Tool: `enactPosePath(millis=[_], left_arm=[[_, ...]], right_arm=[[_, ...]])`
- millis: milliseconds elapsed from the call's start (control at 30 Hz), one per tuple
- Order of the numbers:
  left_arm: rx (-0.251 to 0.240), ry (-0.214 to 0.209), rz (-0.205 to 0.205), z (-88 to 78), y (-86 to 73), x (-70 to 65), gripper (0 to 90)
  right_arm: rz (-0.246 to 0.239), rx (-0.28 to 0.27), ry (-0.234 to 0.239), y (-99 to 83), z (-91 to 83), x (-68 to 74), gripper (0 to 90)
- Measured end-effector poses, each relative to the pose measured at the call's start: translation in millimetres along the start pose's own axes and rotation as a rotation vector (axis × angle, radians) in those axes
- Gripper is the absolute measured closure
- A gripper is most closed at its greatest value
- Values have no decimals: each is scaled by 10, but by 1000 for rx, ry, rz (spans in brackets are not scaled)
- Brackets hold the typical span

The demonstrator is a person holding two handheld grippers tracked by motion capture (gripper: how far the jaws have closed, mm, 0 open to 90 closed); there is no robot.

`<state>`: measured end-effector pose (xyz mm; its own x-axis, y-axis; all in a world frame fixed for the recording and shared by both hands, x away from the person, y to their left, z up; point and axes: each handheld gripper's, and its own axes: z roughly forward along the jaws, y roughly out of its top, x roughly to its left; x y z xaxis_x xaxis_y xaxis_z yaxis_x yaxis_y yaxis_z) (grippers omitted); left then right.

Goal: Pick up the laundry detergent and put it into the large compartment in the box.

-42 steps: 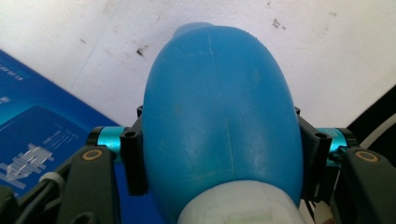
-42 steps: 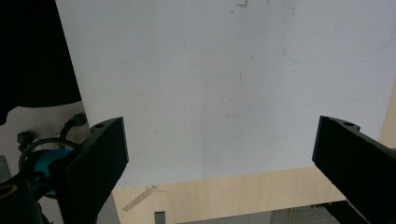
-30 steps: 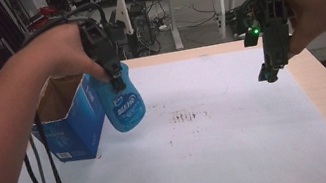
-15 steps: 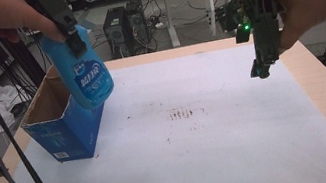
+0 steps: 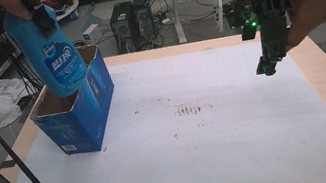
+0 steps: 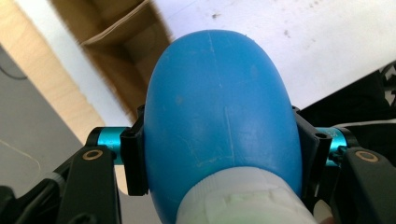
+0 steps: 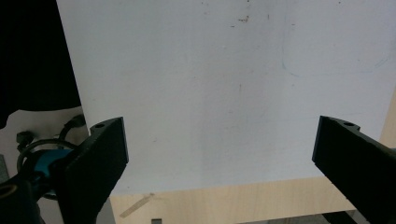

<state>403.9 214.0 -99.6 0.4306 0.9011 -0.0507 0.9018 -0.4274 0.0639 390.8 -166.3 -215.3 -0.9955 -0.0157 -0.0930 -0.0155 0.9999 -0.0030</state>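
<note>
The rounded blue plastic bottle (image 5: 54,57) hides the rear inside of the open blue cardboard box (image 5: 79,119), and its neck runs off the high view's top edge. Its white cap (image 6: 243,198) is cut by the left gripper view's bottom edge. Label print is unreadable.

Black tongs (image 7: 219,163) with teal fittings, black trailing cables, green light.

Left gripper (image 5: 38,14) has the blue bottle (image 5: 56,57) held above the open blue box (image 5: 79,116), bottom dipping in. Right gripper (image 5: 268,65) hangs over the white sheet (image 5: 211,149), pointing down.
</note>
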Motion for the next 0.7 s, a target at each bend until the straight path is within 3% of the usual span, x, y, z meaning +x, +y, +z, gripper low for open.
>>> enactPosePath(millis=[200, 400, 700], left_arm=[[11, 21, -62, 67, -51, 221, 367], [21, -11, -115, 253, -38, 399, 368], [29, -57, -146, 640, 3, 574, 369]], right_arm=[[-4, 2, -10, -12, 3, 5, 25], [7, 4, -16, -23, -14, 26, 25], [20, 5, -20, -60, -8, 20, 25]])
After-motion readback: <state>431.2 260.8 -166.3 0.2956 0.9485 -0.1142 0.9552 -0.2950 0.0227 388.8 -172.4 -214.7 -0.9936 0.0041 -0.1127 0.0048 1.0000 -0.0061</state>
